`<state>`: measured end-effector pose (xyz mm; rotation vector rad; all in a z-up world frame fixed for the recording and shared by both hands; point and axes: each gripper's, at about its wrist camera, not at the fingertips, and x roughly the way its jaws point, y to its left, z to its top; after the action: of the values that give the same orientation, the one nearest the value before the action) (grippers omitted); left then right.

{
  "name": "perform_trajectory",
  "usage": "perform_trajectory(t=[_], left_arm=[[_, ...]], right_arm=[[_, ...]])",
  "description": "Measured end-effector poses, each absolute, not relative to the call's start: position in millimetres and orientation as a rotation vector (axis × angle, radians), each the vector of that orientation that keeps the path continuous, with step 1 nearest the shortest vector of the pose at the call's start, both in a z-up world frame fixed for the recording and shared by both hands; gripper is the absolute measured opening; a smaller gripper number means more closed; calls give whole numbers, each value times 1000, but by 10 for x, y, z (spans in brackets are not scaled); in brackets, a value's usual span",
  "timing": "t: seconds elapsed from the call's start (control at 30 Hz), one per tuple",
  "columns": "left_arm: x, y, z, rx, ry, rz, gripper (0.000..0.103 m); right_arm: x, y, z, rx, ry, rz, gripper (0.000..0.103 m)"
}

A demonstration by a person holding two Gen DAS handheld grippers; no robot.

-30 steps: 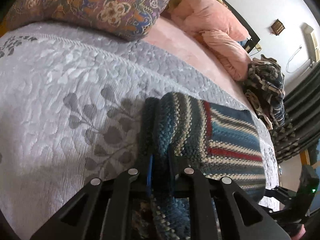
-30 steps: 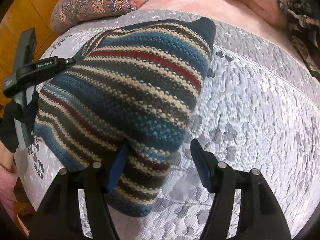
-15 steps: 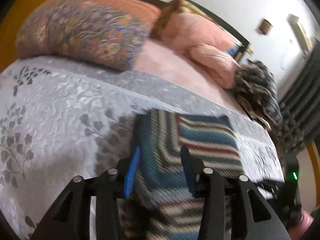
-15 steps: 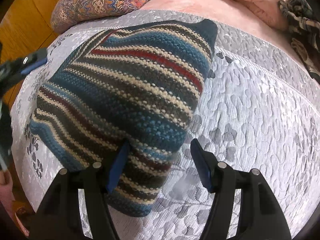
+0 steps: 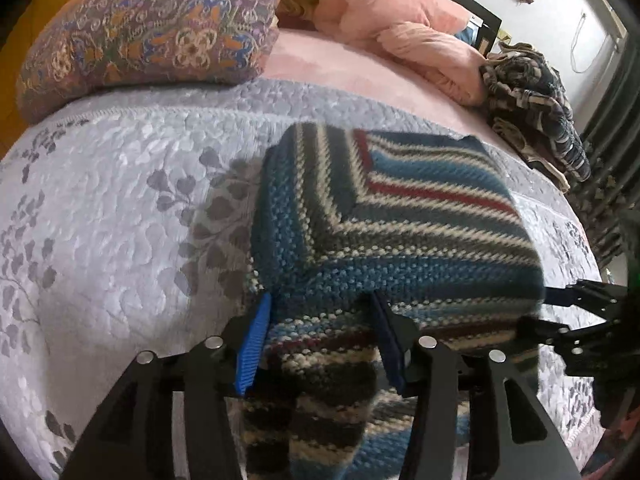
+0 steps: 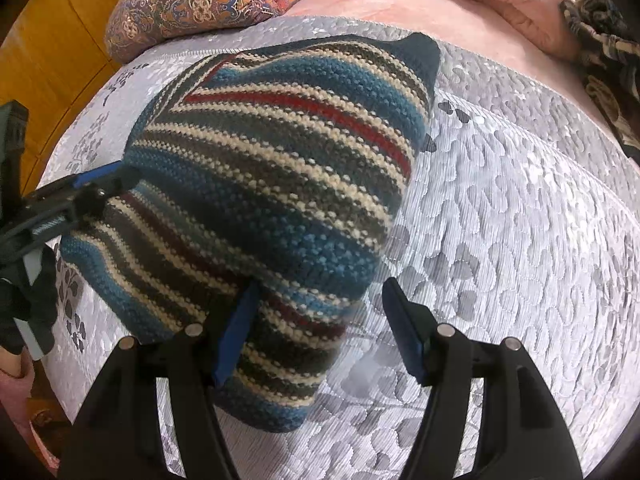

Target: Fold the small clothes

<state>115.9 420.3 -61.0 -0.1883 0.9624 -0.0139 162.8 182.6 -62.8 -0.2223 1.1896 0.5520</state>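
Now both gripper sets (image 5: 320,340) (image 6: 320,328) agape around striped knit (image 6: 272,184).

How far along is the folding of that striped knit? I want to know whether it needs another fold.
Done: the striped knit lies doubled on the quilt, an upper layer over a lower one. In hand: both the left gripper and the right gripper are open at its near edge, gripping nothing. Left: possibly another fold; the dark patterned pile beyond looks unfolded.

Soft, even daylight, faint shadows, slight motion blur, strong fisheye bending and dark vignetted corners.
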Motion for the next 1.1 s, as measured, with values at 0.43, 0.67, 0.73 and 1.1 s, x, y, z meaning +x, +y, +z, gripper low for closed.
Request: perform_trajectory(t=[0.43, 0.67, 0.73, 1.1], left_arm=[[1145, 4469, -310, -342, 960, -48, 69], [1304, 4732, -523, -498, 1052, -85, 76], [1371, 4761, -612, -538, 1076, -114, 76], [1661, 4745, -860, -575, 1102, -238, 81]], right_arm=[[1779, 1658, -538, -87, 1219, 612, 66], [1993, 1464, -425, 38, 1216, 617, 71], [2069, 1424, -459, 104, 1243, 645, 72], [2293, 1364, -758, 316, 1340, 737, 80]])
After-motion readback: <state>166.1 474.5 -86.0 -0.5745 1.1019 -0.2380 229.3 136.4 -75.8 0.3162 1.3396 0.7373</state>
